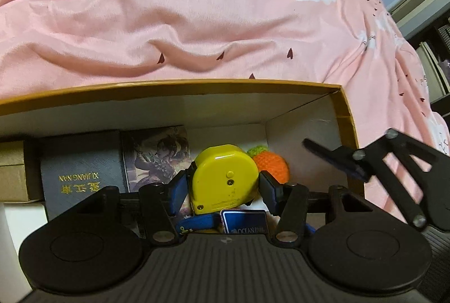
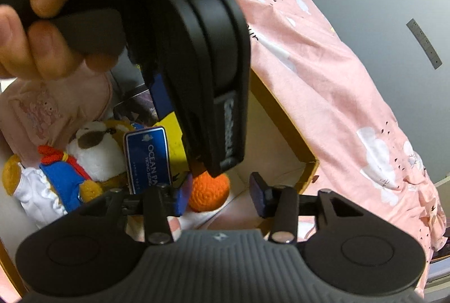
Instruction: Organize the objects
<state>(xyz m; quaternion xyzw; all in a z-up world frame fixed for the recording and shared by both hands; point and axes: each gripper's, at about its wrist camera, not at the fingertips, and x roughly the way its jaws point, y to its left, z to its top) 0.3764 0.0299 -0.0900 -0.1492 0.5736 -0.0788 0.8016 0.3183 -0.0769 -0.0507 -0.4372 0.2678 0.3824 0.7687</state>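
A pink bedspread (image 1: pixel 225 22) printed with white clouds fills the background, and on it sits a cardboard box (image 1: pixel 197 85) with a mustard rim and white inner walls, already part packed. Reading across it in my left wrist view: a plain brown carton (image 1: pixel 14 171) at the far left, then a dark case with gold lettering (image 1: pixel 81 171), then a picture-printed box (image 1: pixel 157 156). Next comes the yellow tape measure (image 1: pixel 223 179), which my left gripper (image 1: pixel 223 187) has between its blue pads, one on each flat side, pinching it low inside the box. Just behind it on the right lies an orange knitted ball (image 1: pixel 271 168).

I judge the tape measure a hard, smooth plastic shell, dense for its size and likely slippery, so the flat faces are the right place to grip; the curved edge would squirt out. Nothing fragile, but I would set it down, not drop it.

In the right wrist view a plush toy (image 2: pixel 92 151) with a blue tag (image 2: pixel 147 159) lies left of my right gripper (image 2: pixel 222 196), whose jaws stand spread with nothing between them, the knitted ball just beyond. That ball looks soft and light; it would squash under any pinch.
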